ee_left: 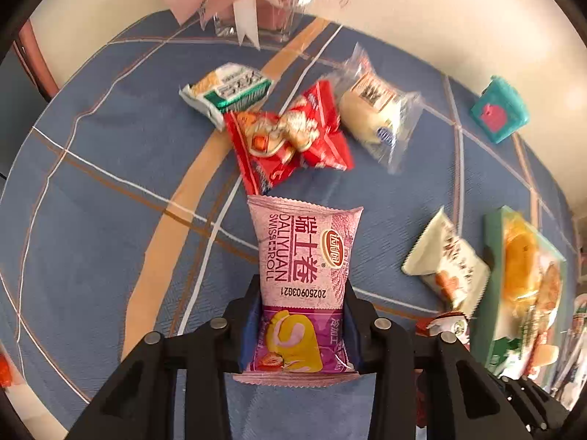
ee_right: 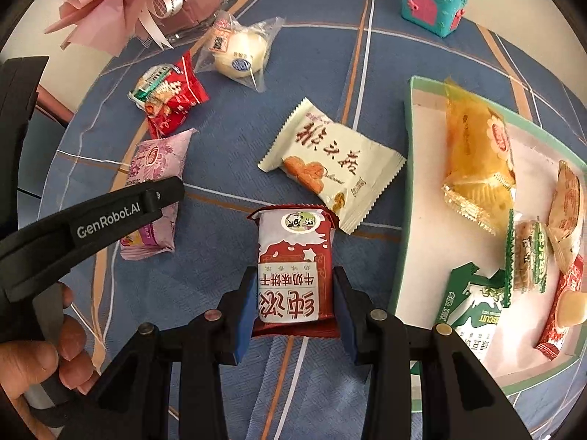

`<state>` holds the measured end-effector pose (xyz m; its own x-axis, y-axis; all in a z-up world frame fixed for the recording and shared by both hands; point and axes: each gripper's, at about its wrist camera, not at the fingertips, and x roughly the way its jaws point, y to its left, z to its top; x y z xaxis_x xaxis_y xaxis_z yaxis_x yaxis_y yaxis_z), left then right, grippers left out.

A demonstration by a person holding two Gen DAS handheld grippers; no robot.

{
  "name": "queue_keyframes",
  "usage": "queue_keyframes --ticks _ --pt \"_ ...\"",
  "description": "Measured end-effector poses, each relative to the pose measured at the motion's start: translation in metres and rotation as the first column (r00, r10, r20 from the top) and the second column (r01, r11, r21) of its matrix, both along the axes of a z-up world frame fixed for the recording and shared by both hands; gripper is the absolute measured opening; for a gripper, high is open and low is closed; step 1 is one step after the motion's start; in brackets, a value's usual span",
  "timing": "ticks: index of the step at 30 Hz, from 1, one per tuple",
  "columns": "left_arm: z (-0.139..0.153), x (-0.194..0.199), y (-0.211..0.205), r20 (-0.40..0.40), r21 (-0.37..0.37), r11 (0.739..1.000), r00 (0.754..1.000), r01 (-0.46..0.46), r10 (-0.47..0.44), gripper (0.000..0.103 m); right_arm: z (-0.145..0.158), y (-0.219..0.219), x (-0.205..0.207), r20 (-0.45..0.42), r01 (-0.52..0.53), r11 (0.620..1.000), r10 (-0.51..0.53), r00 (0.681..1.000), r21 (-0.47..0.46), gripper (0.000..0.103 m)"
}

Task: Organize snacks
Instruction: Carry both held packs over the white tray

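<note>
Several snacks were counted in the tray [ee_right: 411, 168]; five lay loose. Pink pack [ee_left: 304, 256] was clamped by left gripper [ee_left: 302, 330], red pack [ee_right: 295, 275] by right gripper [ee_right: 295, 304].

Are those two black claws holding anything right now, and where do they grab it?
Yes. The left fingers pinch the pink Swiss roll pack at its lower end; the right fingers pinch the red biscuit pack by its sides.

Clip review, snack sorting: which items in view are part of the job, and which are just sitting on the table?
Part of the job:
pink Swiss-roll packet, in left gripper
red-and-white biscuit packet, in right gripper
cream cracker packet
clear-wrapped bun
green-rimmed tray

Just lying about:
pink paper bouquet
teal toy box
</note>
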<state>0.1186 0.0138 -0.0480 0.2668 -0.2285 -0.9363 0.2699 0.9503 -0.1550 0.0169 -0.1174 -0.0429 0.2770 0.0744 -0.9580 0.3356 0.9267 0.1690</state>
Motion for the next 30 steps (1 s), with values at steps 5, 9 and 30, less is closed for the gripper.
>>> queue_keyframes --ticks 5,9,30 --pt "0.031 -0.006 0.007 0.072 -0.045 0.999 0.997 -0.007 0.010 0.040 0.021 0.004 -0.005 0.049 -0.013 1.000 0.014 0.999 -0.009 0.041" --pt "0.056 -0.013 0.012 0.134 -0.063 0.998 0.991 -0.013 0.022 0.040 0.042 0.003 -0.013 0.114 -0.012 1.000 0.013 0.993 -0.011 0.041" --pt "0.082 -0.044 -0.037 0.216 -0.057 0.998 0.976 0.037 -0.024 0.040 0.067 -0.062 -0.047 0.171 0.126 0.992 -0.127 0.977 0.015 0.041"
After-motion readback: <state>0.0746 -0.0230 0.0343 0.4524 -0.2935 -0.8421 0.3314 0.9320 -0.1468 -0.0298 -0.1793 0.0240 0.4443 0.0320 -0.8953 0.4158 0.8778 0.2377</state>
